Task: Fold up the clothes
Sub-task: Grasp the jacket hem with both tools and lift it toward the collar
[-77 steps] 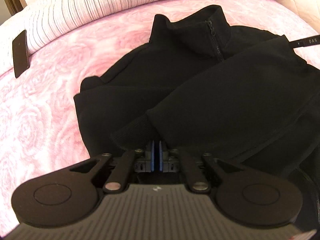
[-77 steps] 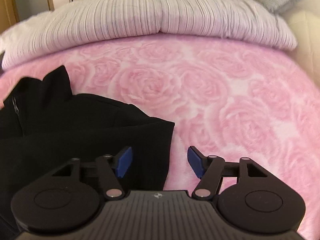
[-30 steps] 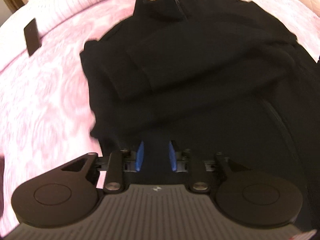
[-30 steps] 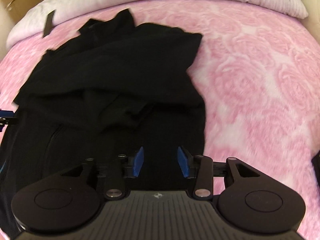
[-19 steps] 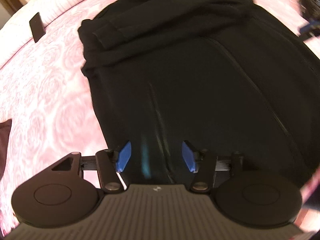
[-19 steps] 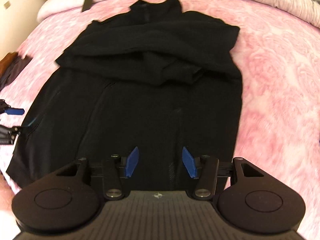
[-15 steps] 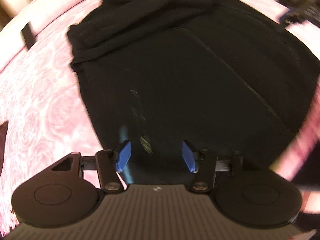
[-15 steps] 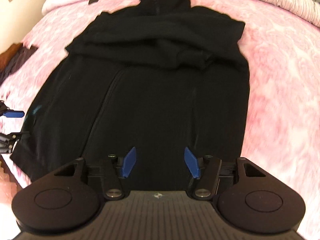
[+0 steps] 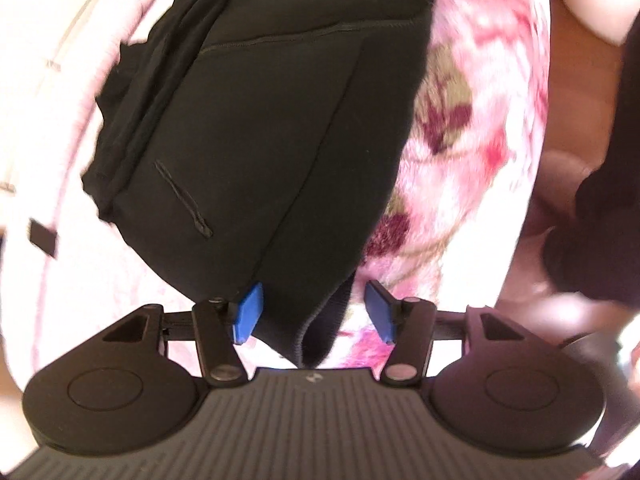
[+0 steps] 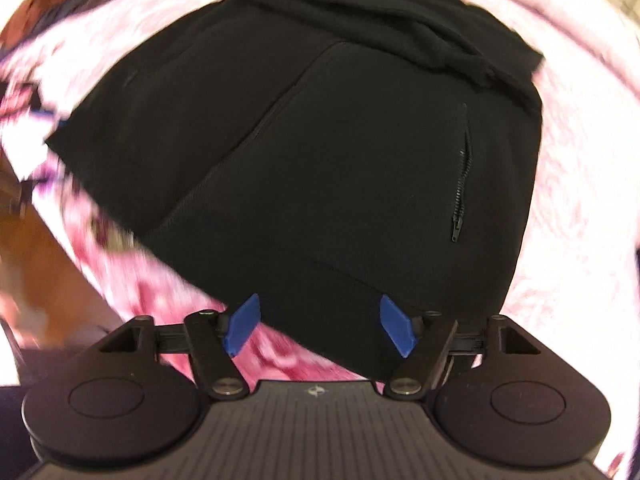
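Both pairs of jaws stood wide open, gripping nothing. The left gripper (image 9: 314, 312) sat at the bottom hem of the black jacket (image 9: 272, 120), with one ribbed hem corner reaching down into the gap between its blue pads (image 9: 249, 312); whether the cloth touched the left pad was hard to judge through the blur. The right gripper (image 10: 320, 330) sat at the hem as well, and the hem edge ran slantwise across the space between its pads (image 10: 396, 330), the fabric filling the right part of the gap and the pink floral bedspread (image 10: 276, 354) showing in the left part. The jacket lay spread flat on the bedspread, collar end farthest from both grippers, sleeves folded across the chest, and a zipped pocket (image 10: 462, 184) showing on the front panel. Beyond the bedspread's edge, in the left wrist view, a patch of brown floor (image 9: 568, 92) showed.
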